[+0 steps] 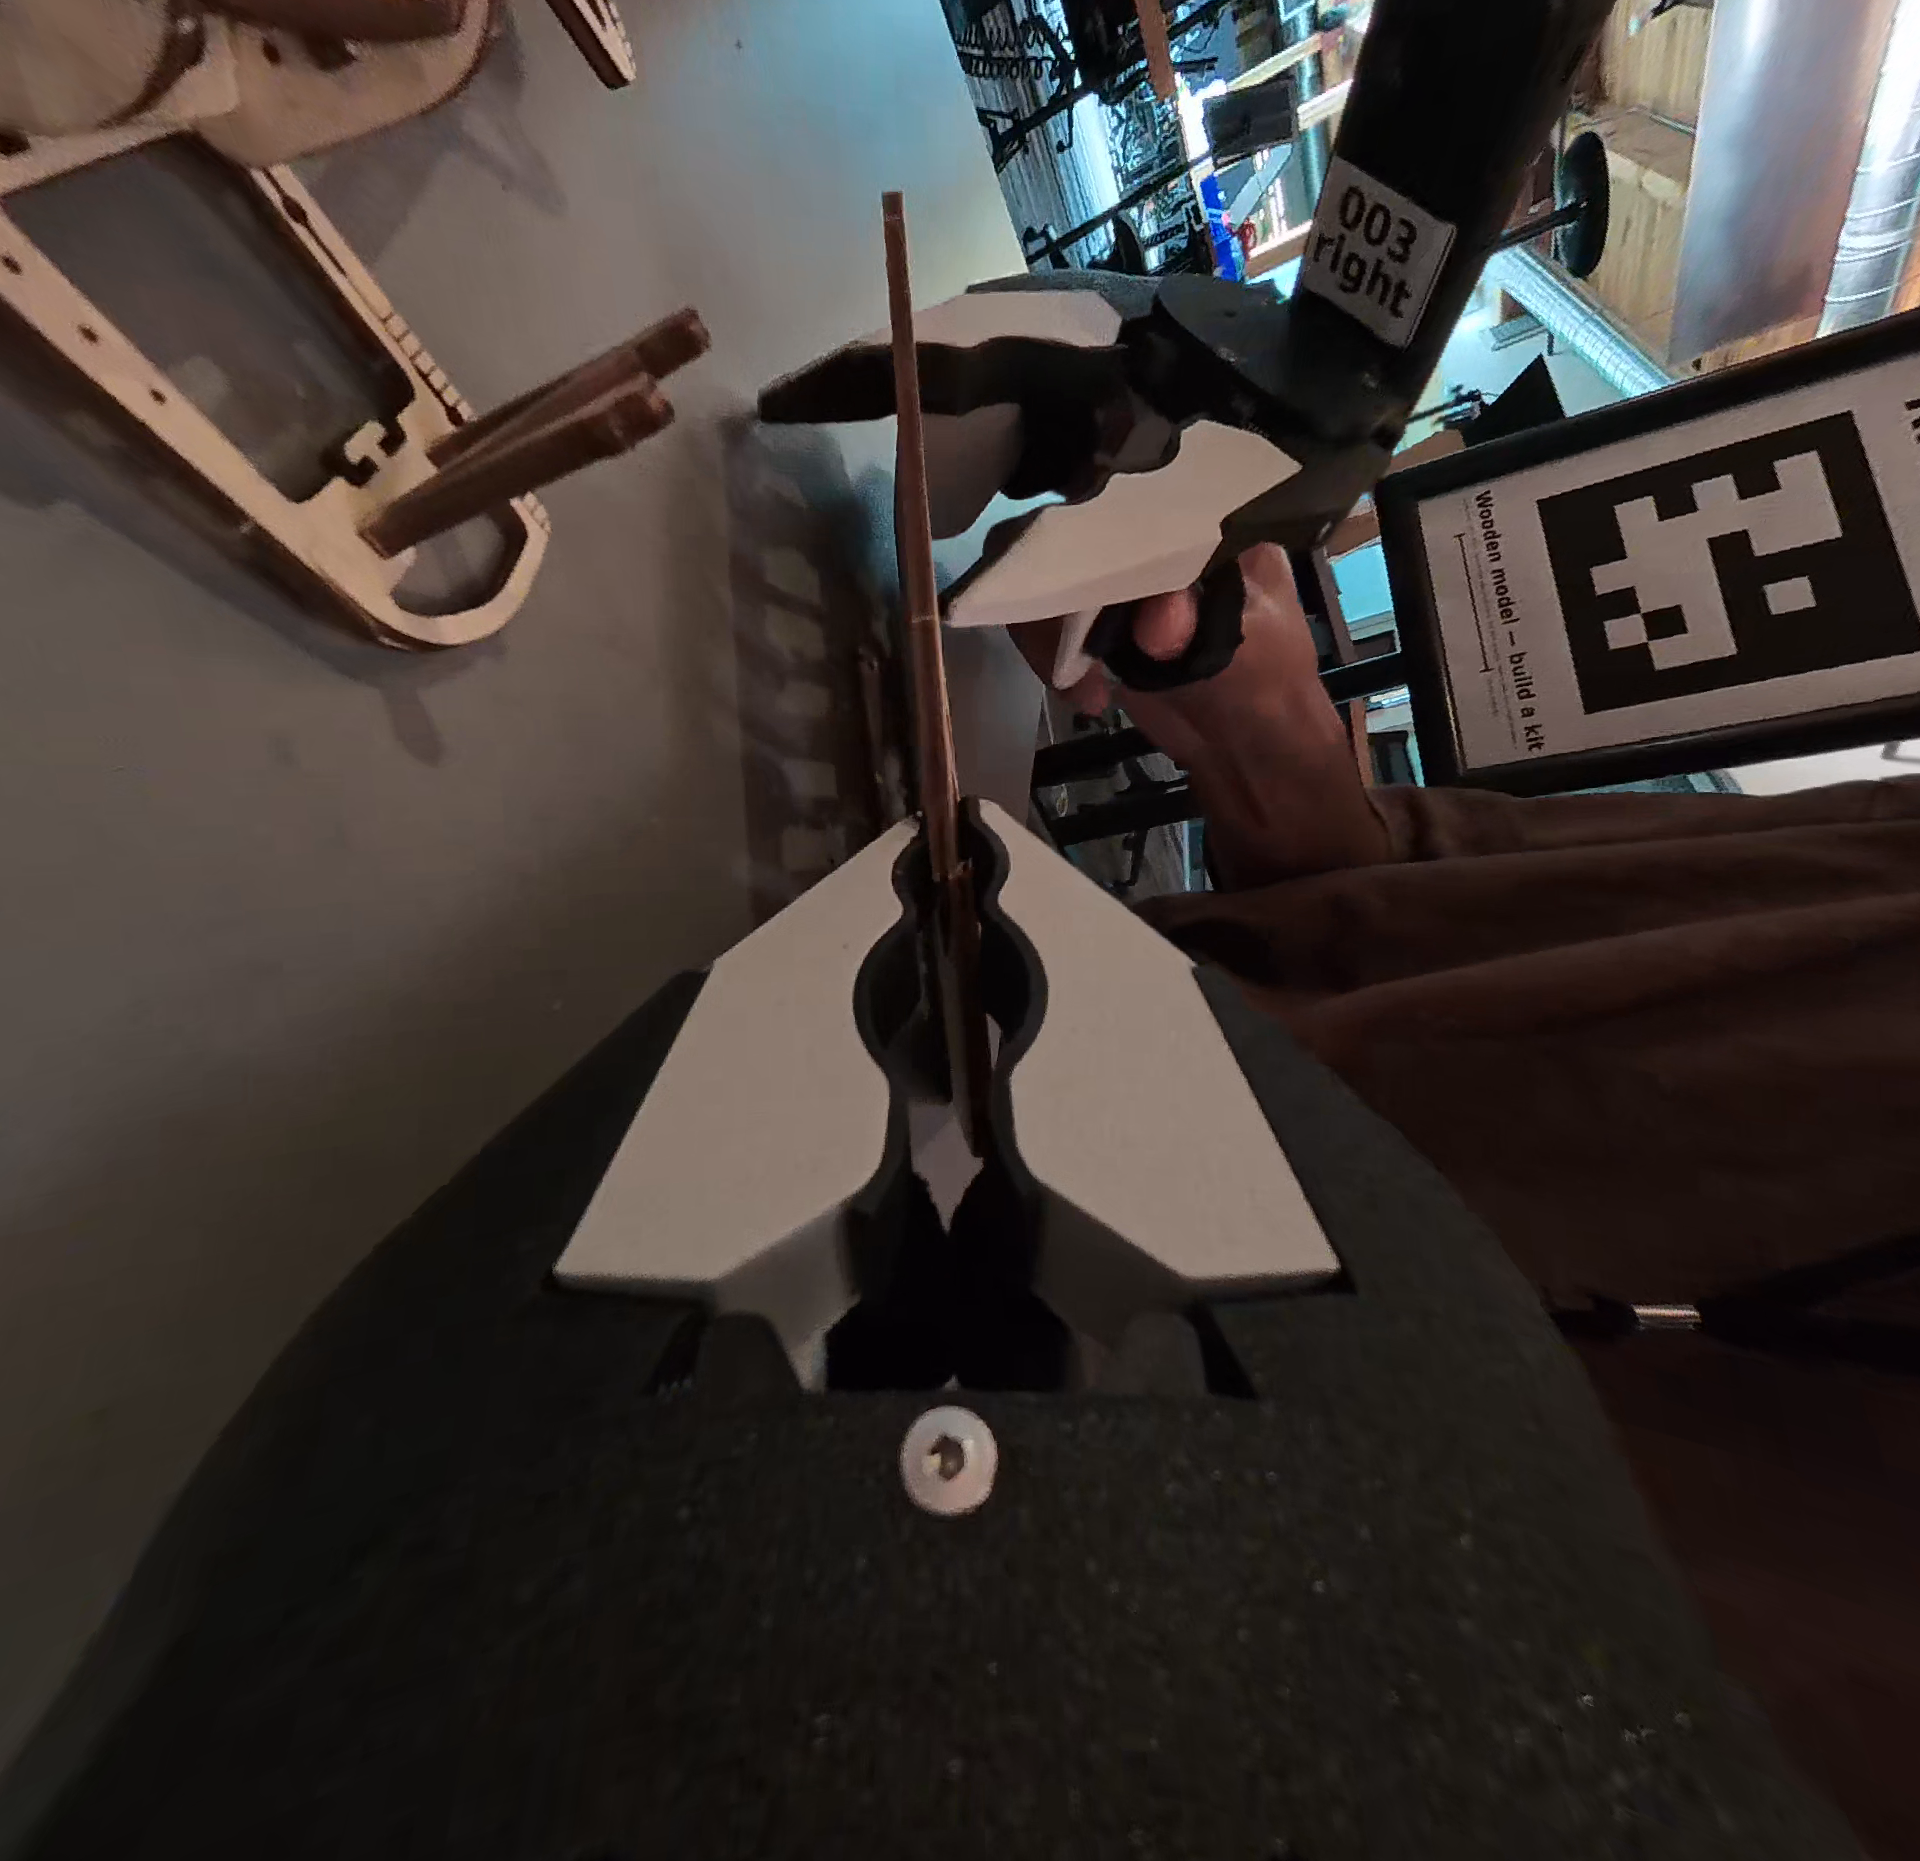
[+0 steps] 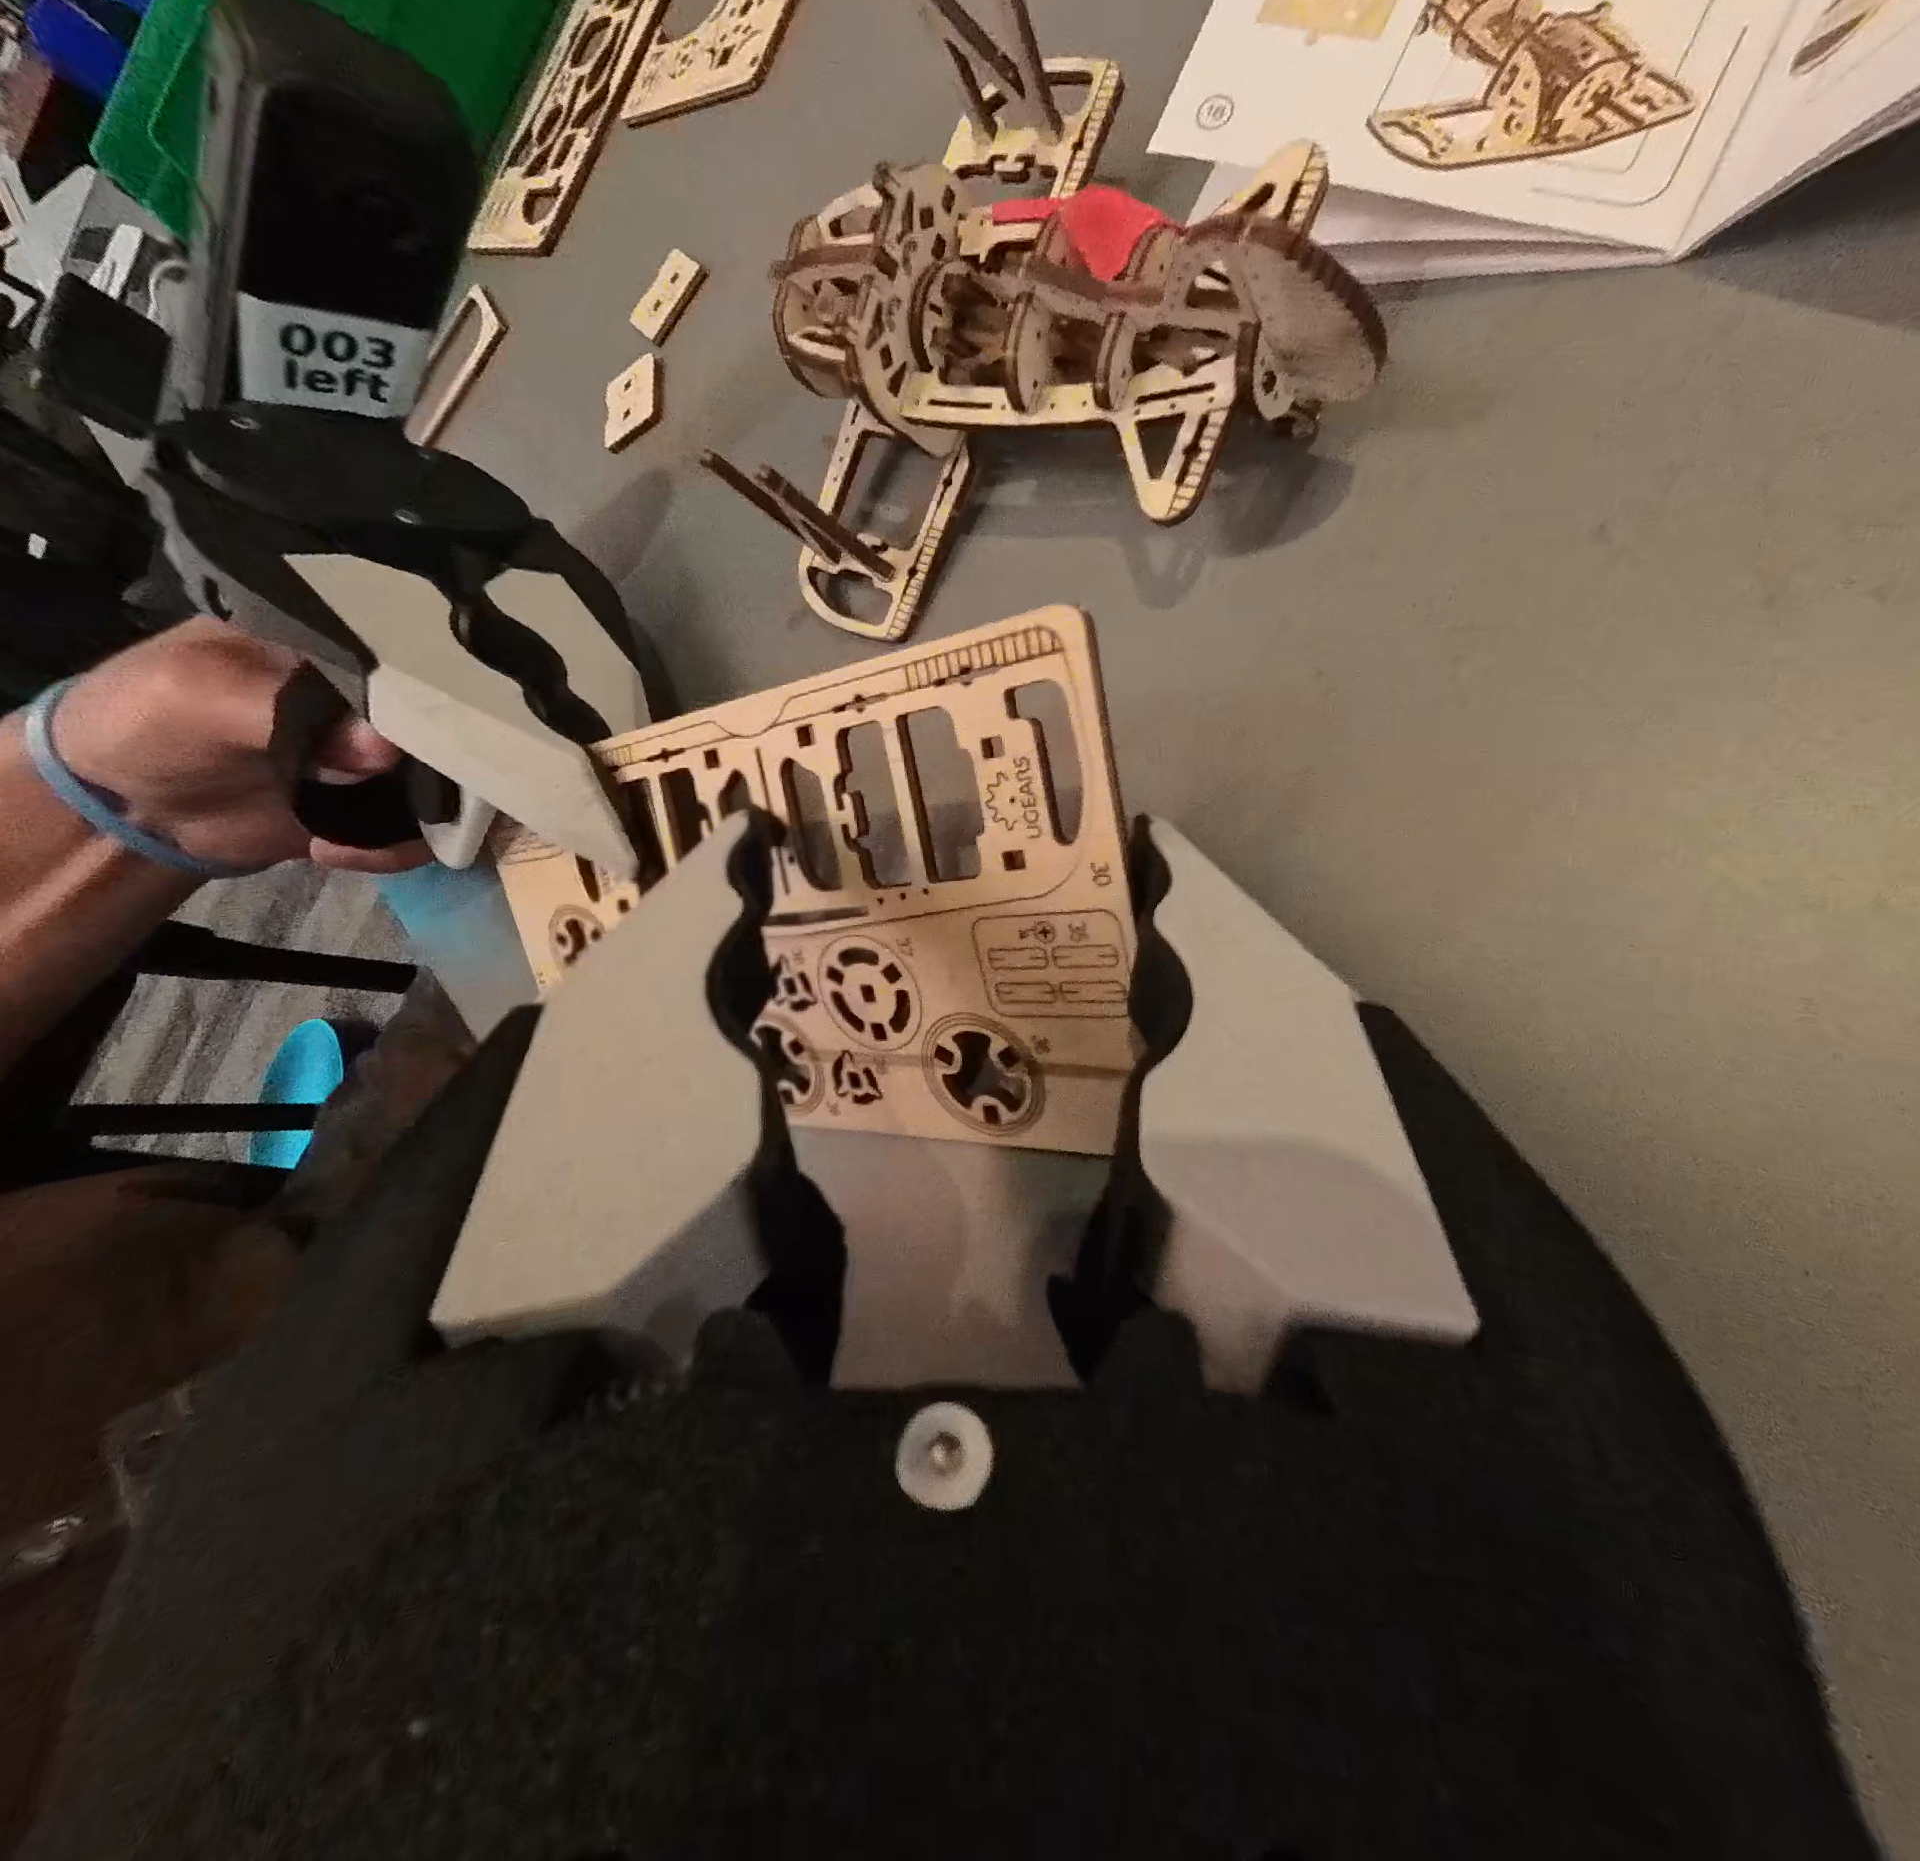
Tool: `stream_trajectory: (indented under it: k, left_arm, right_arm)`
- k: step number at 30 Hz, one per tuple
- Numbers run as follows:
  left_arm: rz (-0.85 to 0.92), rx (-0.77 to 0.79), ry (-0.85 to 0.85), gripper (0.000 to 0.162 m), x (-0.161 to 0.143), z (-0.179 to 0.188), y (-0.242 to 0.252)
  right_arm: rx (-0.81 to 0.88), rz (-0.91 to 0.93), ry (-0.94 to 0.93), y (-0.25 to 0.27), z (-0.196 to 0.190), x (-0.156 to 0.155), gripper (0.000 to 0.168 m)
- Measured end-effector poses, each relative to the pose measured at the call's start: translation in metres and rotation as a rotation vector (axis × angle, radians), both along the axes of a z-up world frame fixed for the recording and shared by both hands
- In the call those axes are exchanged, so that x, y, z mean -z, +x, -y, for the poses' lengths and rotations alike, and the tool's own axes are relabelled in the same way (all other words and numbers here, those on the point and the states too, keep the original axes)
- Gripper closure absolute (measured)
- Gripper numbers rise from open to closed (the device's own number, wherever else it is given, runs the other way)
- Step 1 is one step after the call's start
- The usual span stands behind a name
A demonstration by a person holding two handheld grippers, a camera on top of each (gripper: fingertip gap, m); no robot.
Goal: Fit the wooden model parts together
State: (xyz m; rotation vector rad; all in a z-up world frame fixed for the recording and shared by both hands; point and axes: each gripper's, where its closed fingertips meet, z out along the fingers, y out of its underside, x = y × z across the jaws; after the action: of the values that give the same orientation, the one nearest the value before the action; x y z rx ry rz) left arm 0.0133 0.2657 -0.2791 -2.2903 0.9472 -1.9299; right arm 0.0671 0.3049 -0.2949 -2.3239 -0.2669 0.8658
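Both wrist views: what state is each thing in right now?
Left gripper: shut on the parts sheet's edge.
Right gripper: open, around the sheet.
Wooden parts sheet: held off the table, some pieces already out.
Wooden model: partly built, resting on table.
Instruction booklet: open.

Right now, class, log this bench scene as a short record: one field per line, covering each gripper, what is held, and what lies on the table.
Left gripper: shut on the wooden parts sheet, holding it on edge
Right gripper: open, jaws either side of the sheet
Table: grey
Half-built wooden model: on the table beyond the sheet, with a red piece
Instruction booklet: open, far right
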Motion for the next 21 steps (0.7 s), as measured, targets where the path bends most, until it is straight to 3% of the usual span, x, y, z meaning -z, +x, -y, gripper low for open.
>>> stream_trajectory:
  k: [7, 11, 14, 15, 16, 21]
  left_arm:
    - [-0.049, -0.001, -0.047, 0.160, 0.010, 0.006, 0.002]
    - [-0.052, -0.020, -0.067, 0.160, 0.011, 0.004, 0.002]
    - [-0.043, 0.022, -0.072, 0.161, 0.009, 0.016, -0.001]
    - [-0.038, 0.034, -0.065, 0.161, 0.008, 0.021, -0.002]
    - [-0.039, 0.045, -0.047, 0.161, 0.008, 0.024, -0.004]
    - [-0.026, 0.059, 0.045, 0.161, 0.005, 0.028, -0.006]
  right_arm:
    - [0.005, 0.209, 0.031, -0.002, -0.009, 0.006, 0.089]
    - [-0.018, 0.194, 0.028, -0.004, -0.011, 0.006, 0.089]
    - [-0.048, -0.006, -0.048, -0.018, -0.008, -0.005, 0.078]
    - [-0.059, -0.019, -0.062, -0.018, -0.007, -0.005, 0.087]
    - [-0.081, 0.014, -0.053, -0.018, -0.005, -0.002, 0.093]
    - [-0.206, 0.065, -0.030, -0.026, 0.002, -0.001, 0.086]
